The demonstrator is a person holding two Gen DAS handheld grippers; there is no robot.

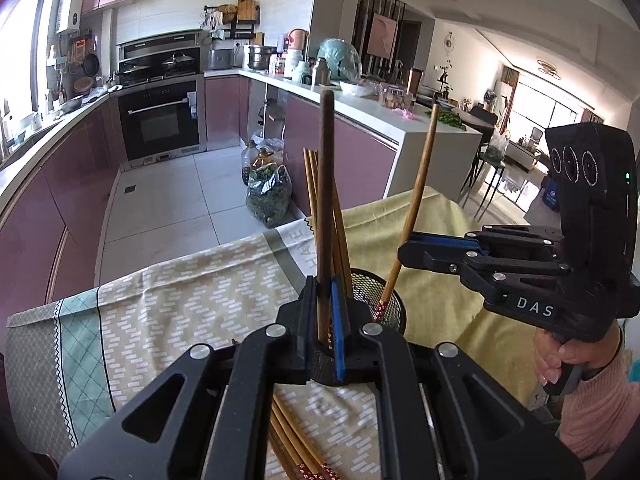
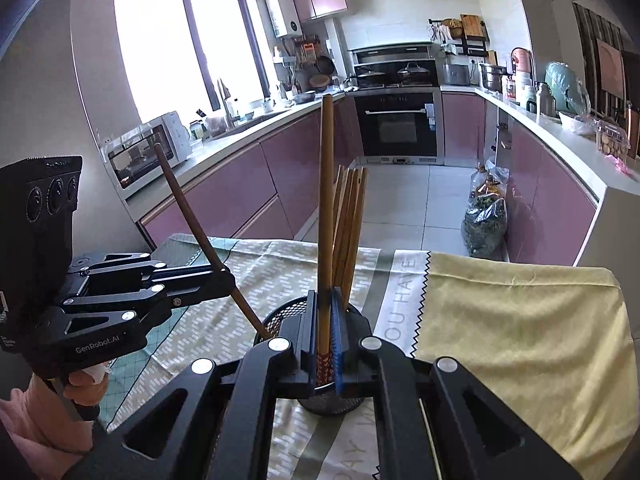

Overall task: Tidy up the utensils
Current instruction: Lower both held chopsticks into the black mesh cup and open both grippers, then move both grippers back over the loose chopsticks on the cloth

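Currently both grippers are clamped shut, each on a single chopstick, over the black mesh holder (image 1: 380, 300) standing on the cloth-covered table (image 1: 180, 292).

Left gripper (image 1: 322, 320), lower centre of its own view: jaws pinch a dark brown chopstick (image 1: 326, 200) that rises near upright; seen from the right wrist view it leans up-left, lower tip at the holder's rim. The hand (image 2: 80, 388) grips the handle at lower left there, pink sleeve below.

Right gripper (image 2: 324, 328): jaws pinch a lighter chopstick (image 2: 326, 200), red patterned end down inside the holder. In the left view it tilts up-right.

Bundle of chopsticks (image 2: 350, 220) stands in the holder just behind. More chopsticks (image 1: 296, 452) lie loose on the cloth, bottom centre of the left view.

Readable: "DAS" on the right gripper body; "GenRobot.AI" on the left; "OU HAVE" on the cloth.
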